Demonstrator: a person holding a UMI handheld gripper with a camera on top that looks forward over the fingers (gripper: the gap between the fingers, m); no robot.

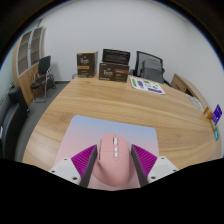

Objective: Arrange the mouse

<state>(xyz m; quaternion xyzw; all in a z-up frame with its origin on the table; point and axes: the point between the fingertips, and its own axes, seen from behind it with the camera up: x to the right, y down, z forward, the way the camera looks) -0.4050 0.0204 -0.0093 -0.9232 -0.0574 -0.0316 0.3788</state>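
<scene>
A pink computer mouse (pixel 112 160) sits between my two fingers, its front pointing away from me. My gripper (pixel 113 152) is shut on the mouse, with the magenta pads (pixel 84 160) pressed against its left and right sides. The mouse is over the near edge of a pale blue and pink mouse mat (pixel 100 128), which lies on the wooden table (pixel 110 98). I cannot tell whether the mouse rests on the mat or is lifted off it.
Papers (pixel 148 86) lie at the table's far right. A small blue-green thing (pixel 216 115) stands at its right edge. Dark boxes (pixel 113 66) stand beyond the far edge, with office chairs at the left (pixel 42 72) and the back (pixel 150 64).
</scene>
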